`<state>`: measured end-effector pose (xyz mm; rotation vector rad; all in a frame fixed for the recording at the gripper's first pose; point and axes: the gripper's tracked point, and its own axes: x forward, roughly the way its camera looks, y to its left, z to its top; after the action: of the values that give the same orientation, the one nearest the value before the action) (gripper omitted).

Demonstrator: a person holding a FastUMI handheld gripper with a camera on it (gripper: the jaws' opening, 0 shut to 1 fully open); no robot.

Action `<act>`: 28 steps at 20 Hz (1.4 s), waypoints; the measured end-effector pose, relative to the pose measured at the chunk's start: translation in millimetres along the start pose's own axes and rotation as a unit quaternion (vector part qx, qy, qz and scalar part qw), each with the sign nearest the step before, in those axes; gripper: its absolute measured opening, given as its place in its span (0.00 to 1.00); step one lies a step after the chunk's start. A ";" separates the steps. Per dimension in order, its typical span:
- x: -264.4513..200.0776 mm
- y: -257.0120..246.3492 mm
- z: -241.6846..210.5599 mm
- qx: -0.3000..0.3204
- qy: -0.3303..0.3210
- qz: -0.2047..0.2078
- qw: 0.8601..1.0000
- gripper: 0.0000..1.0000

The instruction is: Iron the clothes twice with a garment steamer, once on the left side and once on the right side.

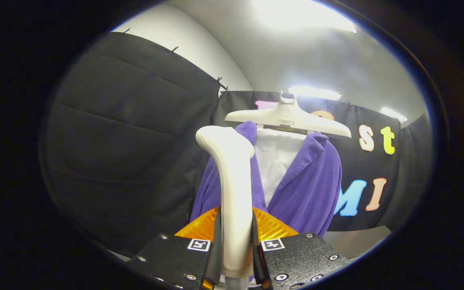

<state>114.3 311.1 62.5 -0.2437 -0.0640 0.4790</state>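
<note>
My gripper point(236, 229) is shut on the handle of the white garment steamer point(232, 181), which stands upright between the fingers. The steamer's head curves away toward a purple corduroy jacket point(308, 189) just beyond it. The head sits near the jacket's left shoulder and lapel; I cannot tell whether it touches the cloth. The jacket hangs over a white shirt point(276, 161) on a wide white hanger point(288, 119). The steamer hides part of the jacket's left front.
Black cloth walls point(127, 133) stand close behind and to the left of the jacket. A pale surface point(357, 239) shows low to the right of the jacket. Ceiling lights point(300, 14) glare overhead.
</note>
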 end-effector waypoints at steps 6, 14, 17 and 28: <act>29.1 -8.2 -43.3 -0.045 0.010 -0.043 0.998 0.32; 15.2 6.3 -116.1 -0.078 0.051 -0.033 0.995 0.32; 9.3 8.6 -130.5 -0.087 0.060 -0.033 0.994 0.32; -3.6 38.7 -226.6 -0.091 0.146 -0.009 0.985 0.32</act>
<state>120.5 293.5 -166.7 -0.4909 0.1770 0.4158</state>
